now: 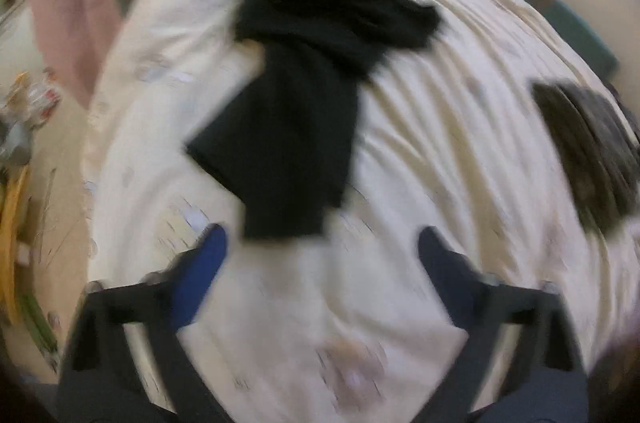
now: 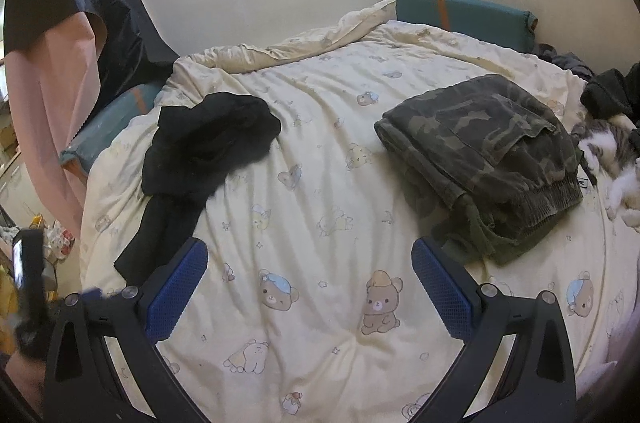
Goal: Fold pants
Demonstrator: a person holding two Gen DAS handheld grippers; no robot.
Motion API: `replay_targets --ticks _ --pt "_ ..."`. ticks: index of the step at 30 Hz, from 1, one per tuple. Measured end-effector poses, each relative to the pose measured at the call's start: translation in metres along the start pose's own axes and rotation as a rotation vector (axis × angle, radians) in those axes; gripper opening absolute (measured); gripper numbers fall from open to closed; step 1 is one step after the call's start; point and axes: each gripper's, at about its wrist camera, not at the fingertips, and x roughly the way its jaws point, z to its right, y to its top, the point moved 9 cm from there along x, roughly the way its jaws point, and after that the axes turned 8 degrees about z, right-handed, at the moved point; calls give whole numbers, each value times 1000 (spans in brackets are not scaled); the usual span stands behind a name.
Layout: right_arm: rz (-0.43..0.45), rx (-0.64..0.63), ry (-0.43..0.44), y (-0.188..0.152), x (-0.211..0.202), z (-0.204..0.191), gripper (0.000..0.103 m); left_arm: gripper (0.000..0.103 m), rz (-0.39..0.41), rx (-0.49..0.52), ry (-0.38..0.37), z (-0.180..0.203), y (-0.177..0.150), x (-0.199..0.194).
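Black pants (image 1: 304, 83) lie crumpled on a cream bear-print duvet (image 1: 440, 151); one leg stretches toward me and the top is bunched up. They also show in the right wrist view (image 2: 200, 159) at the left of the duvet (image 2: 312, 223). My left gripper (image 1: 322, 251) is open and empty, just short of the leg's end; this view is blurred. My right gripper (image 2: 310, 263) is open and empty above the duvet, right of the black leg. Folded camouflage pants (image 2: 484, 159) lie at the right.
A cat (image 2: 612, 163) lies at the duvet's right edge beside dark clothes (image 2: 612, 87). A teal cushion (image 2: 464, 13) lines the far wall. Pink cloth (image 2: 60, 111) hangs at the left. Floor clutter (image 1: 28, 111) lies beside the bed.
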Motion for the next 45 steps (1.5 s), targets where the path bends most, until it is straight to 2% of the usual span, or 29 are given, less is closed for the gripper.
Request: replay_targets --ticks 7,8,9,10,11,12,14,18,23,26,29,31,35,36,38,40,43,44,45 --pt "-38 -7 6 -5 19 -5 103 96 -54 94 115 -10 28 86" --pt "-41 -13 4 -6 20 -5 103 90 -63 105 121 -11 31 96" --pt "-46 -15 1 -7 23 -4 103 64 -71 113 110 -12 34 106" --pt "-50 -14 -1 -7 24 -3 103 45 -98 118 76 -10 35 117" --pt "-54 -15 -8 -8 25 -2 103 20 -122 133 63 -8 35 124" --pt "-53 -18 -13 -8 25 -1 103 10 -114 165 75 -7 37 125" --pt "-46 -26 -14 -6 25 -1 103 8 -65 226 74 1 41 116" --pt "-6 -52 1 4 17 -8 103 6 -2 255 28 16 40 73" --pt "30 -39 15 15 3 -6 103 6 39 298 -147 61 23 -5" --pt "51 -22 13 20 -8 1 103 5 34 283 -227 80 6 -45" --pt "46 -6 28 21 -19 7 103 5 4 257 -320 98 -29 -84" --pt "33 16 47 18 -26 10 103 5 -3 286 -364 115 -55 -109" --pt "20 22 61 14 -37 19 103 5 -58 296 -506 148 -103 -158" --pt "20 22 51 13 -40 24 103 6 -56 338 -535 157 -115 -172" --pt "13 43 46 11 -43 30 103 6 -76 378 -517 164 -133 -182" --pt "2 65 49 8 -43 34 103 7 -127 352 -473 156 -142 -171" --pt "-10 74 52 5 -42 35 103 13 -148 326 -413 139 -143 -149" --pt "-12 73 52 4 -41 34 103 24 -163 311 -394 132 -142 -144" --pt "-13 70 54 4 -40 33 103 50 -174 297 -383 129 -142 -140"
